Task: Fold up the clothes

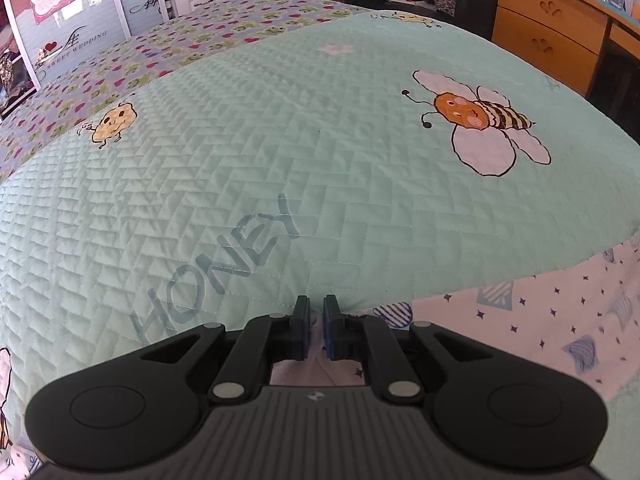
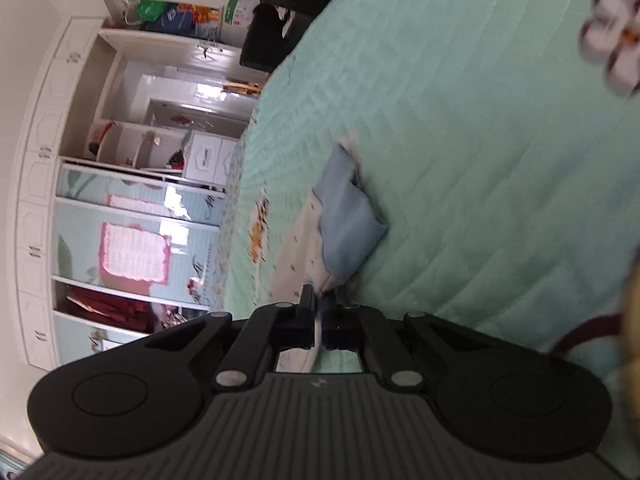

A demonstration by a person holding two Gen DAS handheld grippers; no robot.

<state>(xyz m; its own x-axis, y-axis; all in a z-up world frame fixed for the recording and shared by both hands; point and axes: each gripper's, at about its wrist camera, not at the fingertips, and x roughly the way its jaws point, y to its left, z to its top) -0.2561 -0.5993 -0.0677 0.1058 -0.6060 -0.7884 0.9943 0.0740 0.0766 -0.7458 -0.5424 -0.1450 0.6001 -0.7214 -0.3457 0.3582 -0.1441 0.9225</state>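
Presently both tongs are closed on cloth. Left tongs point(image 1: 316, 322): jaws nearly together, a thin fold of white fabric pinched between the blue pads point(image 1: 329, 326). The fabric belongs to the garment point(image 1: 540, 320), white with small dark stars and pale blue striped hearts, which spreads to the right of the tongs over the near edge of the bed. It lies on the quilt point(image 1: 280, 140), mint green and stitched in a herringbone pattern, printed with the word HONEY, a bee point(image 1: 480, 120) and a small yellow honeycomb figure point(image 1: 114, 122). Beyond the quilt runs a band of bedsheet point(image 1: 132, 68) with hearts and frogs. A wooden dresser point(image 1: 548, 36) stands at far right, a wardrobe point(image 1: 72, 20) with printed doors at far left.

Right tongs point(image 2: 318, 304): view rolled on its side and blurred. Jaws shut, a white edge of the garment point(image 2: 296, 256) caught between them. From the tips the cloth runs away across the quilt point(image 2: 480, 140), ending in a plain light blue cuff point(image 2: 348, 208) that rests on the quilt. A white wardrobe point(image 2: 120, 160) with open shelves fills the left of this view. Whether the garment is a top or trousers cannot be told.
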